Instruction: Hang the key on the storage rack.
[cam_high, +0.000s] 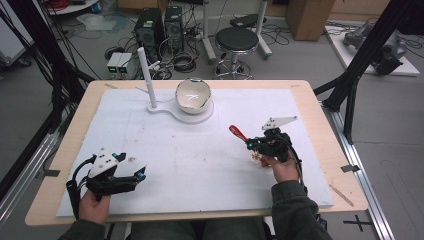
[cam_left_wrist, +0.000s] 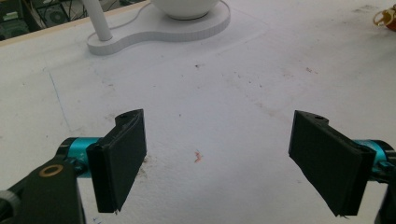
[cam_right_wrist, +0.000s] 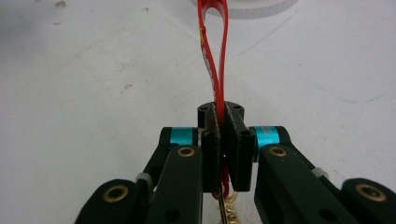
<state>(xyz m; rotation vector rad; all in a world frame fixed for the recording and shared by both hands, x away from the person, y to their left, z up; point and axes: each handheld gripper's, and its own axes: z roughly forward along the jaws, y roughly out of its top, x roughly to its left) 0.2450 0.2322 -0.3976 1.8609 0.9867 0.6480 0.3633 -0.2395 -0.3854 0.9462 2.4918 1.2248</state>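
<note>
We're in a robotics lab or test bay here: a wooden table (cam_high: 320, 150) topped with a white work mat (cam_high: 200, 160) sits inside a black metal frame (cam_high: 360, 65). Behind it, two computer towers (cam_high: 159, 27) stand on a bare grey floor, cables (cam_high: 182, 60) snaking everywhere, a round black stool (cam_high: 236, 39) parked nearby, cardboard boxes (cam_high: 310, 15) against the back.

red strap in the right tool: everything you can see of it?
The red strap is a thin, glossy, flat band, plastic or ribbon by its look, folded into a narrow loop. The right tool is shut on it near its lower end, and the loop sticks out beyond the pads, over the white mat. Small gold-coloured hardware hangs below the pads.
</note>
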